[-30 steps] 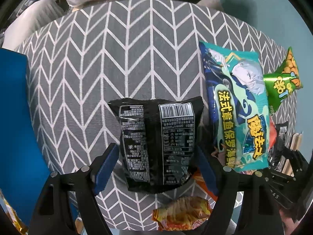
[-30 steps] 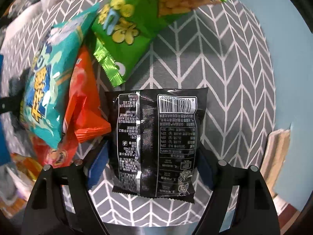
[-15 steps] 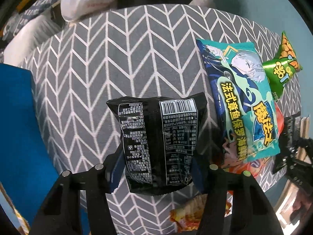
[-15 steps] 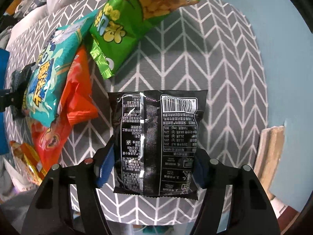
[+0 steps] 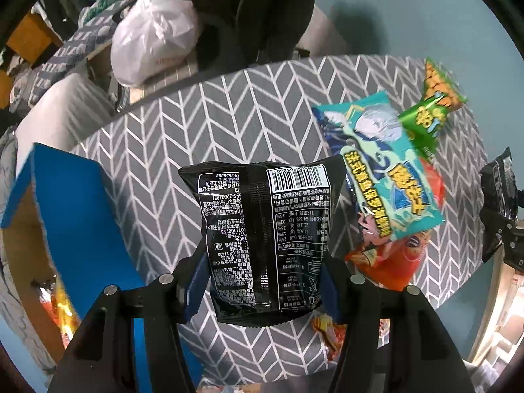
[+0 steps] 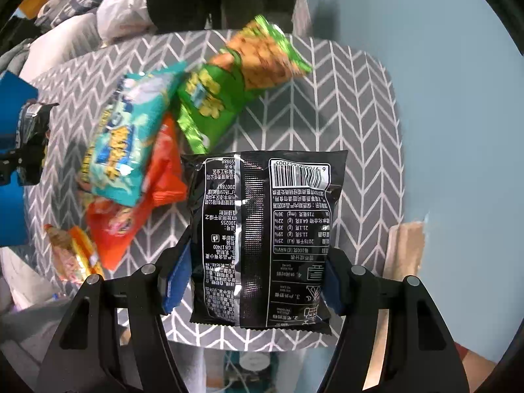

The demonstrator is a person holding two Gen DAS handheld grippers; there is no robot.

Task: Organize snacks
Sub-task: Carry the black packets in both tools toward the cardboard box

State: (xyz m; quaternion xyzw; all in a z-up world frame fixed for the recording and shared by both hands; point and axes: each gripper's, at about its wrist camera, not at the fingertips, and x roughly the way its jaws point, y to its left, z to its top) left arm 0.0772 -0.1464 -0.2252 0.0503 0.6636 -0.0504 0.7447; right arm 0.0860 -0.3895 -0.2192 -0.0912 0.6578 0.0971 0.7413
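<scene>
Above the chevron-cloth table (image 5: 170, 137) beside an open blue box (image 5: 82, 203), each tool (image 5: 262, 281) (image 6: 252, 278) grips a black snack packet (image 5: 265, 232) (image 6: 262, 229).

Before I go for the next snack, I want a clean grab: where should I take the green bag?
Grip the green bag across its narrow waist, coming straight down from above. It lies flat on the cloth, its lower end propped on the teal bag, with bare cloth on its right side, so one finger probably slips in there easily.
</scene>
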